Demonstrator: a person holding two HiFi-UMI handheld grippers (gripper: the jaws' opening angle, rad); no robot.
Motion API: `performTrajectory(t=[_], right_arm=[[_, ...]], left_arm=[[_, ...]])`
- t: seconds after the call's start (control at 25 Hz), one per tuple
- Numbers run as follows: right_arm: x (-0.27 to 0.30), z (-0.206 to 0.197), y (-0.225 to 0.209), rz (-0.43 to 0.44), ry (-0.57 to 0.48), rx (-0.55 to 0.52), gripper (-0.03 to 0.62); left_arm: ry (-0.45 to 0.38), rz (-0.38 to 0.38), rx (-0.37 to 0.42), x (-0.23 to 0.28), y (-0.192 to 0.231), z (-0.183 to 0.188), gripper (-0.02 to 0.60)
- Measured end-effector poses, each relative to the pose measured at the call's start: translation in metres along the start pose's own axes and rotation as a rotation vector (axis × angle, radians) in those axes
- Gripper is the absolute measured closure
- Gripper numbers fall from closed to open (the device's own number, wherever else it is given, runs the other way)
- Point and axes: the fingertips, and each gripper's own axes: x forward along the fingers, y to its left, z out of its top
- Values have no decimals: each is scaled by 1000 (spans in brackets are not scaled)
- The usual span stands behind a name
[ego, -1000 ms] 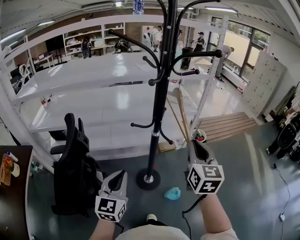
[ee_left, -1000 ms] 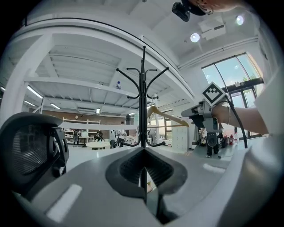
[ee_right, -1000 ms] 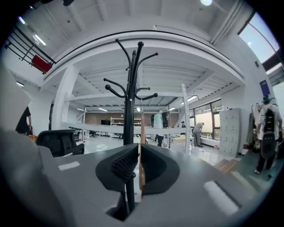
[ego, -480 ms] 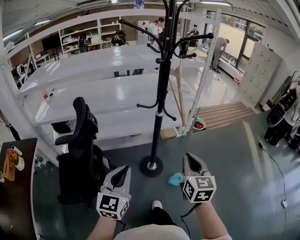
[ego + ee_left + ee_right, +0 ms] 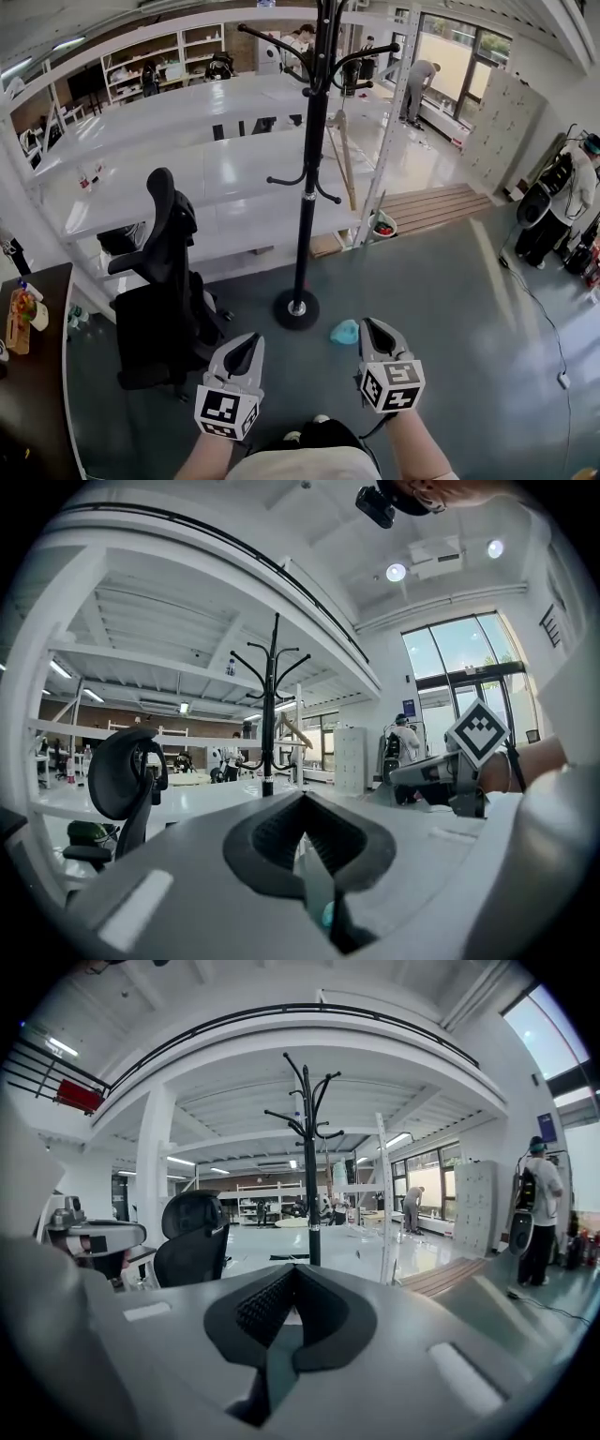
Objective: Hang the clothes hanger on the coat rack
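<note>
The black coat rack stands on its round base on the grey floor ahead of me. A wooden clothes hanger hangs from a hook on its right side; it also shows beside the pole in the left gripper view, hanger. My left gripper and right gripper are held low, side by side, well short of the base. Both are shut with nothing between the jaws. The right gripper view shows the coat rack straight ahead past the shut jaws.
A black office chair stands left of the rack. A teal object lies on the floor near the base. White shelving runs behind the rack, with a wooden pallet and a person at right. A dark table sits at far left.
I have backed away from the rack. The right gripper, close under the hanger a second ago, has dropped back beside the left one. The hanger stays on the rack.
</note>
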Motion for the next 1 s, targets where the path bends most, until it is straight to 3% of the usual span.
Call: performTrajectory(t=[0.4, 1.0], right_arm=[[-55, -22, 14, -5, 10, 13, 568], [-190, -59, 33, 50, -5, 3, 568]], left_arm=[[-26, -21, 13, -35, -31, 10, 581], [-28, 6, 23, -124, -139, 10, 581]])
